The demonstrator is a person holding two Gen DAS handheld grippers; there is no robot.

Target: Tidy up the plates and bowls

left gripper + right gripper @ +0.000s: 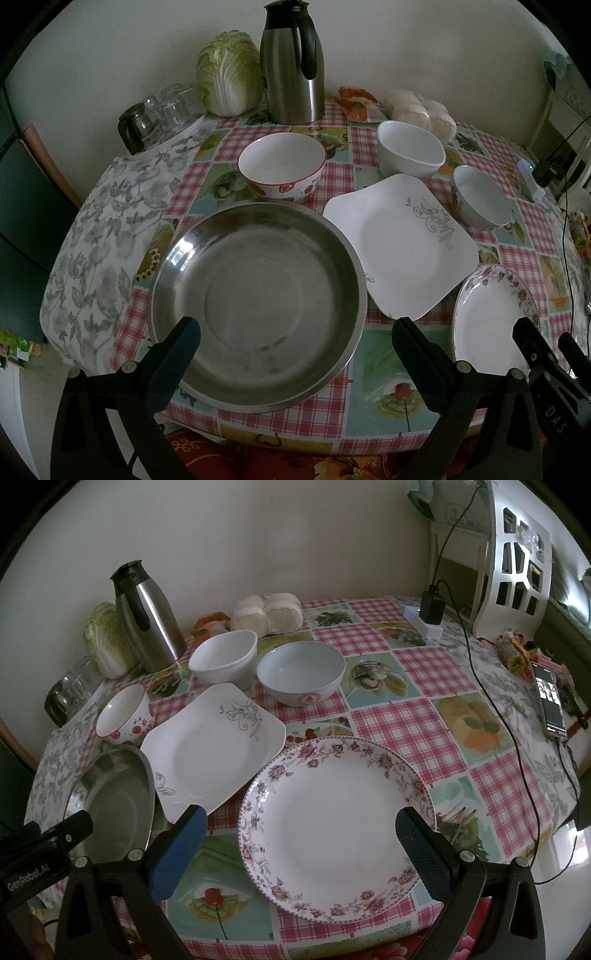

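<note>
right wrist view puts your right gripper (301, 834) straight over the near half of the floral plate (332, 823), fingers spread wide to either side of it, pads (183, 843) above the rim, nothing held and nothing touched as far as i can tell. that plate lies dead ahead and below the claw, round so no long axis to line up on; its near edge sits close to the table (406, 716) edge, which looks like the easiest place to pinch the rim. left wrist view has your left gripper (295, 354) released too, just as wide, hanging over the near side of the steel basin (258, 291), empty. the square plate (210, 746) sits between basin and floral plate, one corner pointing toward you, its edges close to both neighbours, maybe overlapping the basin rim, can't tell. behind it stand the red bowl (282, 166), the white bowl (410, 149) and the blue bowl (301, 675), all upright and apart. judgement: nothing stacked yet; right hand is nearer the floral plate, left nearer the basin, so each claw has its own piece below it. you'd need to drop and close on a rim, since flat plates give no other grip.
</note>
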